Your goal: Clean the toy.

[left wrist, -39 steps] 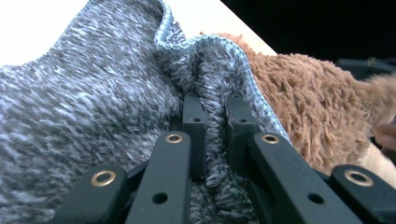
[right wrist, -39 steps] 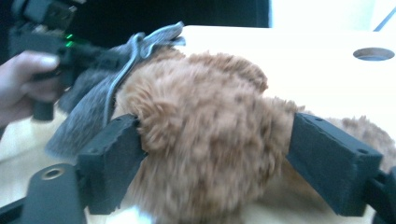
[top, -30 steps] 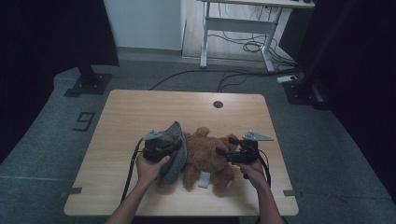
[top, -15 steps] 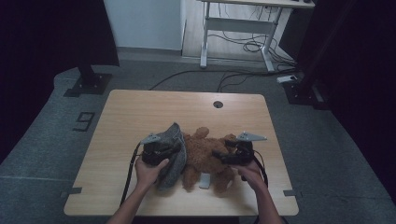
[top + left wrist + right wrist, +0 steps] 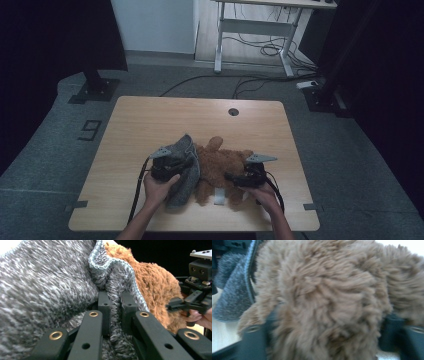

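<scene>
A brown plush toy [image 5: 217, 165] lies on the wooden table [image 5: 150, 125], with a grey knitted garment [image 5: 182, 172] against its left side. My left gripper [image 5: 175, 166] is shut on a fold of the grey knit [image 5: 45, 290]; the fabric is pinched between its tips [image 5: 115, 300], and the brown fur [image 5: 155, 290] lies just beyond. My right gripper [image 5: 236, 178] reaches into the toy from the right. Its jaws have just been closing, and the fur [image 5: 324, 302] bulges between them and over both, so they press into it. The right gripper [image 5: 176, 305] also shows in the left gripper view.
A white tag [image 5: 220, 196] sticks out below the toy near the table's front edge. A cable hole [image 5: 233, 111] sits at the table's far middle. Black stand bases [image 5: 95, 85] [image 5: 325, 97] flank the table, and a desk frame with cables [image 5: 250, 30] stands behind.
My right gripper has dropped and moved left into the plush toy, and its jaws have come together on the fur. The left gripper and the grey knit have stayed put.
</scene>
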